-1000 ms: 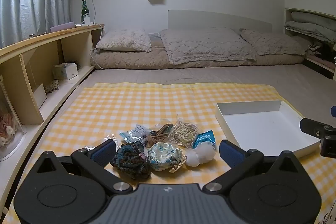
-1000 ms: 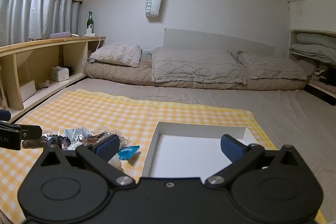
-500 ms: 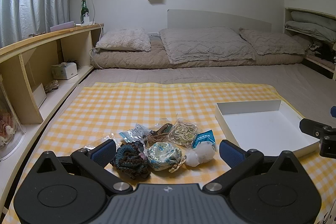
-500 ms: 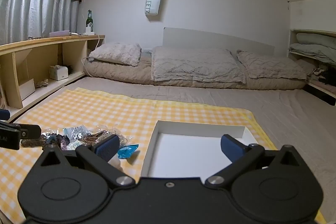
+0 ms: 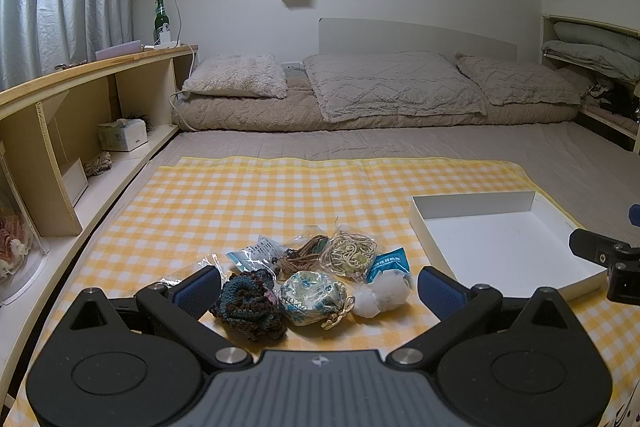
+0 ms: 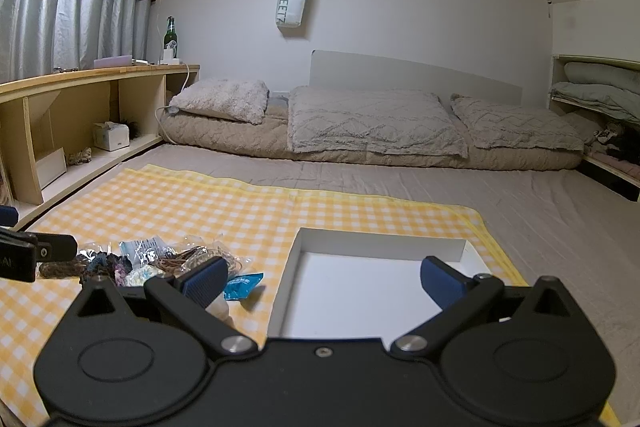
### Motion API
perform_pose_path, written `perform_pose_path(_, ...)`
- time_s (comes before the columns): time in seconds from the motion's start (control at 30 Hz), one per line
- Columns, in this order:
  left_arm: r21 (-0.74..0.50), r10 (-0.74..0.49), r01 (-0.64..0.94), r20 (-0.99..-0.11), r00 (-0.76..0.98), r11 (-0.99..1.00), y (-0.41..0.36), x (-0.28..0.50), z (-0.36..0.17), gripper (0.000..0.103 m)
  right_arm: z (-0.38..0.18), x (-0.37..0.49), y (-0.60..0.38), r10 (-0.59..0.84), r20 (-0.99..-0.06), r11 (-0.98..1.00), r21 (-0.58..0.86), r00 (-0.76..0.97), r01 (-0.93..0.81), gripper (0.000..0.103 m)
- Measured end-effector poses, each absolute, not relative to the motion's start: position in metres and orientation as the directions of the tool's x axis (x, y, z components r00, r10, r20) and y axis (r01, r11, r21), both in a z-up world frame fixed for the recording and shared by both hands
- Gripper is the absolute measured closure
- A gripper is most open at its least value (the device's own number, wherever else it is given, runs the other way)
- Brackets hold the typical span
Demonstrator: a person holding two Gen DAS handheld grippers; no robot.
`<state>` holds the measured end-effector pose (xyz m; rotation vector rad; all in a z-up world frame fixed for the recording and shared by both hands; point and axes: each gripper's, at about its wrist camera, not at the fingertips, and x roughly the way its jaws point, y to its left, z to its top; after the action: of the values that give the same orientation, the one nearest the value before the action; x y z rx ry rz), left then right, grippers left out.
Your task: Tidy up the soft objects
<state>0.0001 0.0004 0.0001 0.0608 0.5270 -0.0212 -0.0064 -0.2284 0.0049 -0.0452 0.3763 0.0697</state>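
A pile of soft objects lies on the yellow checked cloth [image 5: 248, 203]: a dark crocheted piece [image 5: 248, 307], a pale patterned pouch [image 5: 312, 297], a white puff [image 5: 382, 297], bagged cords [image 5: 352, 253] and a blue packet [image 5: 390, 261]. My left gripper [image 5: 318, 287] is open, its fingers either side of the pile, just short of it. A white shallow box [image 5: 496, 247] lies to the right. My right gripper [image 6: 324, 281] is open and empty above the near edge of the box [image 6: 360, 291]; the pile [image 6: 160, 261] lies to its left.
A wooden shelf unit [image 5: 80, 115] with a tissue box [image 5: 122, 135] runs along the left. Folded bedding and pillows [image 5: 380, 87] lie across the back of the mattress. More bedding is stacked on a shelf at the right [image 5: 592, 55].
Both grippers have barely shifted. The objects have not moved.
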Motion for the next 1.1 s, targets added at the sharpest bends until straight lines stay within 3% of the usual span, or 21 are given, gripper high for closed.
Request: perform_pose_path(1.1, 0.049, -0.006, 0.036, -0.506, 0.863, 0.998, 0.0008, 0.0003, 0.0001, 0.000, -0.0013, -0.0098, -0.2298, 0.060, -0.375, 0.996, -0.033, 0.925, -0.078, 0.000)
